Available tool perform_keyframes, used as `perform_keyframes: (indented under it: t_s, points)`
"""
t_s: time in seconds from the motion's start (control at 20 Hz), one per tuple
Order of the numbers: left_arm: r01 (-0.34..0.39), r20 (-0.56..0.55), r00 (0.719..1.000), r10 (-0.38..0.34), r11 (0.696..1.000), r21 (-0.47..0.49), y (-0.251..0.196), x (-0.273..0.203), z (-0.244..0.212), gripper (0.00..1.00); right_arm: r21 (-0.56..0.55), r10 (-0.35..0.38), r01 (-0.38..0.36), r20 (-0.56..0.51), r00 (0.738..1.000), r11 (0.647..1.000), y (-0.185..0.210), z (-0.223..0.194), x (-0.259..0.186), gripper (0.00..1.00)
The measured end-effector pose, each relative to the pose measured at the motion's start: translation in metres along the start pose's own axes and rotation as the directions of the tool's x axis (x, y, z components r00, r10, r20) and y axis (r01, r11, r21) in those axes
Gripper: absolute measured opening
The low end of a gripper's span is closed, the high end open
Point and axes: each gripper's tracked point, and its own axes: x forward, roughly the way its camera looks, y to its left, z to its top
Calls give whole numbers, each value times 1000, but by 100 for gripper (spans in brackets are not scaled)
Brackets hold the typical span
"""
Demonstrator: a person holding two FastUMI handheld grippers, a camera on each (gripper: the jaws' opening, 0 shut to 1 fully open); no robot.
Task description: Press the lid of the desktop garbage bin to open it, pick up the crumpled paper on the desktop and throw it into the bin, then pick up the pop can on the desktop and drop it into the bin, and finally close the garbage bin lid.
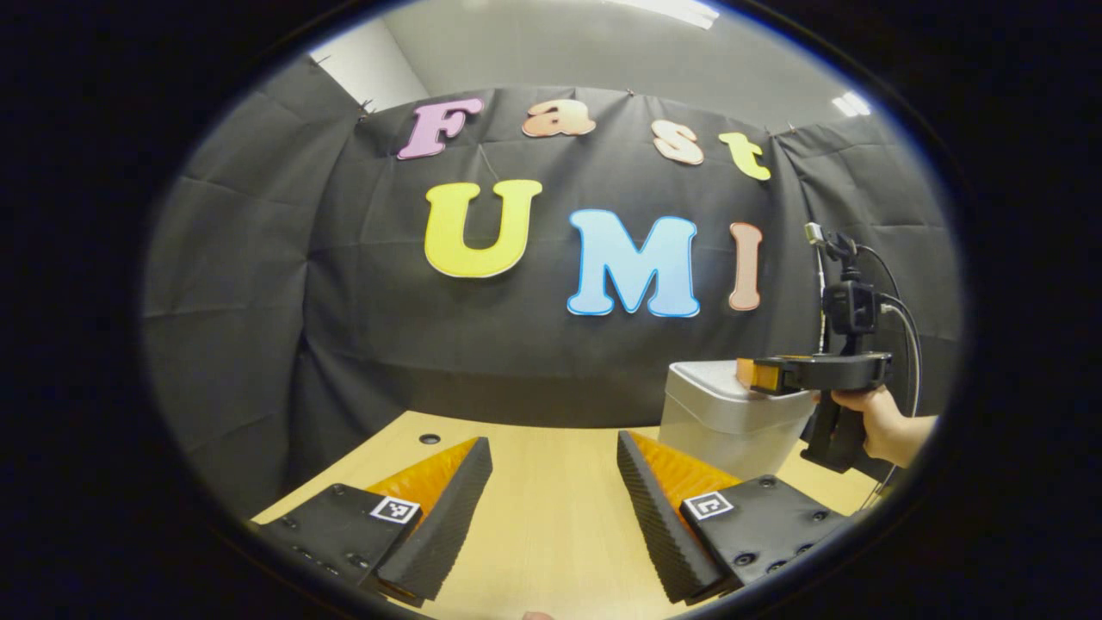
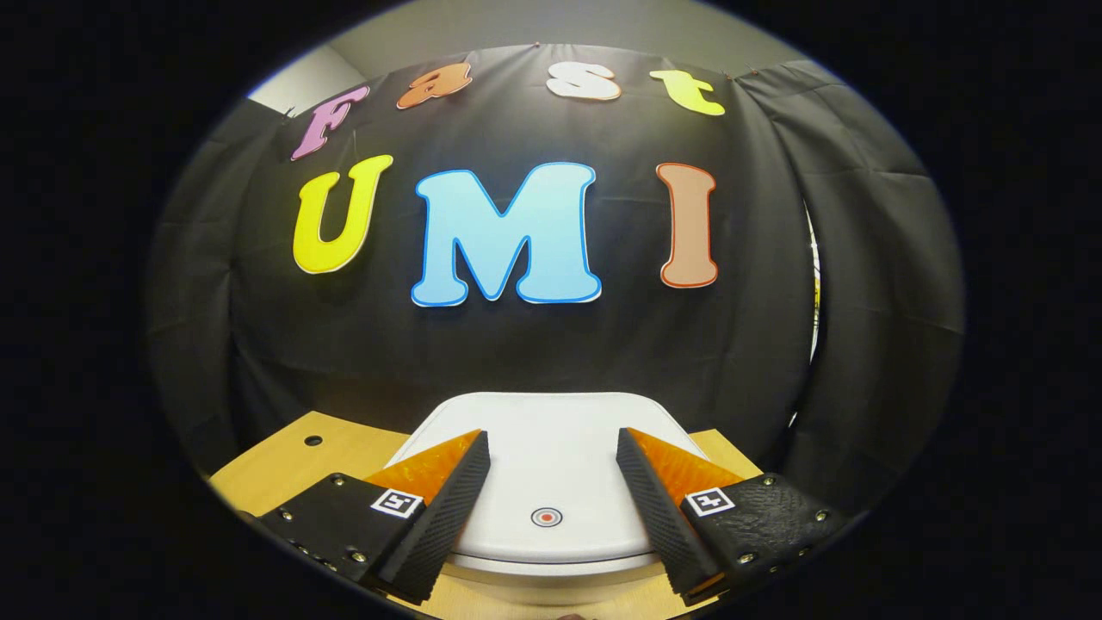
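Observation:
A white desktop garbage bin (image 1: 719, 422) stands on the wooden table (image 1: 551, 517) at the right in the left gripper view, lid down. In the right gripper view its white lid (image 2: 551, 465) lies flat just below my right gripper (image 2: 551, 482), which is open with a finger on each side above the lid. A small round red mark (image 2: 547, 517) sits near the lid's front edge. My left gripper (image 1: 551, 482) is open over bare table, nothing between its fingers. The right gripper (image 1: 775, 375) also appears in the left gripper view above the bin, held by a hand (image 1: 878, 422).
A small dark hole (image 1: 429, 438) is in the tabletop near its back edge. The black cloth wall hangs close behind the table and the bin. A cable (image 1: 904, 336) runs from the right gripper's camera mount.

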Motion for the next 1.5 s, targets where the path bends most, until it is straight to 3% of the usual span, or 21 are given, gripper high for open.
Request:
perform_keyframes:
  t_s: [0.65,1.05,1.25,1.5]
  points:
    - [61,3,998,-61,998,-1,5,5,2,96,-42,-6,7,18,1000,999,2,-8,1,96]
    - [84,4,996,-84,996,-15,15,-3,9,96,5,-26,26,77,997,1000,1,-12,1,97]
    - [61,18,998,-61,998,-23,17,-13,13,96,22,-30,28,108,994,999,1,-7,0,96]
    - [-27,57,998,29,999,-24,22,-31,25,96,27,-42,39,98,994,999,1,-6,0,95]
